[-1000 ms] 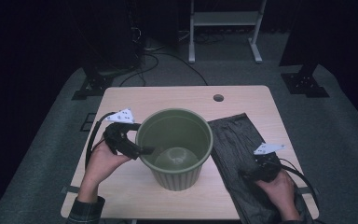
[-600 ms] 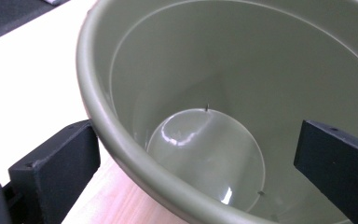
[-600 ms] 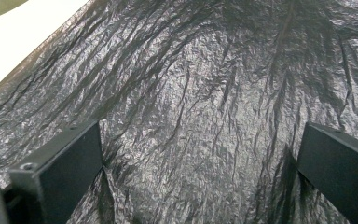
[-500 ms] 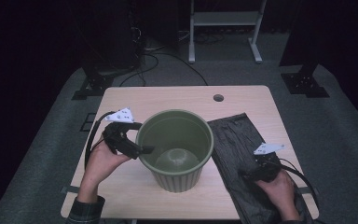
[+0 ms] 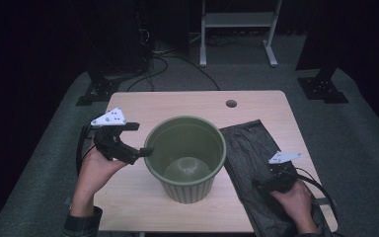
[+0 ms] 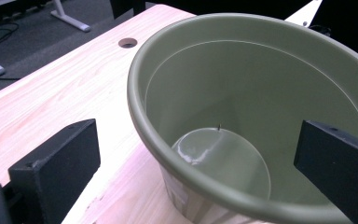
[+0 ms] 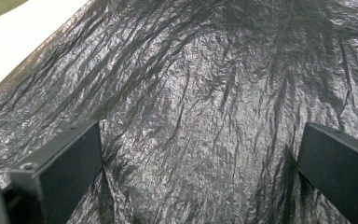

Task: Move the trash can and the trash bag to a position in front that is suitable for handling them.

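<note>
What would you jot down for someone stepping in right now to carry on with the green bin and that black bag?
Left hand-held gripper: open, jaws straddling the near rim of the green bin, not clamped.
Right hand-held gripper: open, low over the black plastic bag, gripping nothing.
The bin stands upright and empty at the middle of the table. The bag lies flat and crumpled to the bin's right, its near end hanging over the table edge.
Done: both hands in position.
Left, probably: pinch the bag, lift it, open it and line the bin.
</note>
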Demonstrator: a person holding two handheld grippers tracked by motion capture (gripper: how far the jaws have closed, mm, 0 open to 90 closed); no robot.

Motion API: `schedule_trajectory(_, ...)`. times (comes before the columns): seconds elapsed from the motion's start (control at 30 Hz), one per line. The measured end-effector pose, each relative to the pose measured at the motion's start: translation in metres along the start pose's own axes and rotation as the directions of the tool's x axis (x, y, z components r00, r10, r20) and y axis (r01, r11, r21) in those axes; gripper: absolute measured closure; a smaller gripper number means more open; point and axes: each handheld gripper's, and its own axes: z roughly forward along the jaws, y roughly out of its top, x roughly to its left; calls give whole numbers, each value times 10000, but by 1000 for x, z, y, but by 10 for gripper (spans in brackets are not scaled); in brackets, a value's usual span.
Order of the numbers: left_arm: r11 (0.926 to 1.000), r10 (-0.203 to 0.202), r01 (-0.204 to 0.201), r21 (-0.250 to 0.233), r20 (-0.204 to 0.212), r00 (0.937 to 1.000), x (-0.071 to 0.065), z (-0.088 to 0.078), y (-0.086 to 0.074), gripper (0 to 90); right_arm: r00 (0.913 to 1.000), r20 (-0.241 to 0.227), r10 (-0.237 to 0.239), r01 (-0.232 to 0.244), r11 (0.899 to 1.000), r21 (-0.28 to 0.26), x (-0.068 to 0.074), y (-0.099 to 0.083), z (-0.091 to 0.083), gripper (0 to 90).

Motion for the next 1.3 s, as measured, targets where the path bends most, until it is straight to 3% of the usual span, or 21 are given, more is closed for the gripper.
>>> schedule_trajectory(0.3,9999,-2,-3,-127,-327,9995,-6,-16,-12,0,10000,5,11,-11,10000,-4,0,0,0,0)
schedule_trajectory(0.53,9999,-106,102,-74,-467,9989,-11,-20,-33,0,10000,8,9,-9,10000,0,0,0,0,0)
schedule_trajectory(0.8,9999,-139,138,-49,-314,9994,-16,-15,-59,0,10000,10,11,-11,10000,-5,0,0,0,0)
schedule_trajectory(1.03,9998,110,-117,-148,-482,9988,-18,-6,-78,0,10000,8,12,-12,10000,-6,0,0,0,0)
schedule_trajectory(1.3,10000,74,-73,21,-604,9981,-14,5,-95,0,10000,7,12,-12,10000,-5,0,0,0,0)
